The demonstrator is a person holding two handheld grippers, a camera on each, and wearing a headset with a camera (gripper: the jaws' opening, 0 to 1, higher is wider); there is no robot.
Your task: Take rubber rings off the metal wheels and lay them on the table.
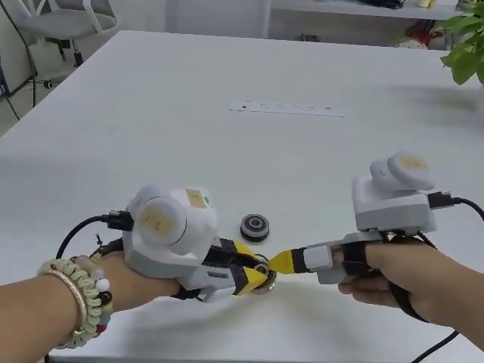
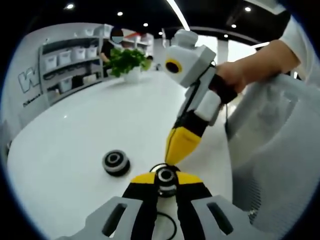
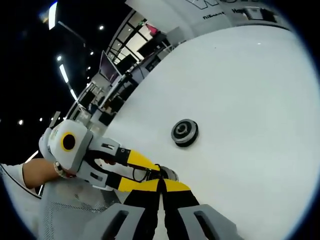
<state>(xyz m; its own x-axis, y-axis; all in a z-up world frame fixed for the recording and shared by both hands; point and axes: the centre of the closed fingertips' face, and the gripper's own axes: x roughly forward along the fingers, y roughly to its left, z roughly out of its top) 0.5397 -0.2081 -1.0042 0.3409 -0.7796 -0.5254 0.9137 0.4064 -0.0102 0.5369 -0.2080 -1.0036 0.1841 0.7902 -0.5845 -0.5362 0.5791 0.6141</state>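
Observation:
My left gripper (image 1: 257,274) is shut on a small metal wheel (image 1: 262,274) just above the white table (image 1: 227,151) near its front edge. From the right, my right gripper (image 1: 274,263) meets that wheel, its yellow jaws pinched on the thin black rubber ring (image 2: 159,166) at the wheel's rim. In the left gripper view the wheel (image 2: 165,177) sits between my own jaws, the right gripper (image 2: 170,159) pointing down onto it. A second wheel (image 1: 255,227), still wearing its black ring, lies flat on the table just beyond, also seen as a wheel (image 3: 185,132) in the right gripper view.
A white power strip (image 1: 287,107) lies across the middle of the table. A green plant (image 1: 465,45) stands at the far right corner and an office chair (image 1: 68,19) at the far left. A thin black loop (image 2: 169,226) shows under my left jaws.

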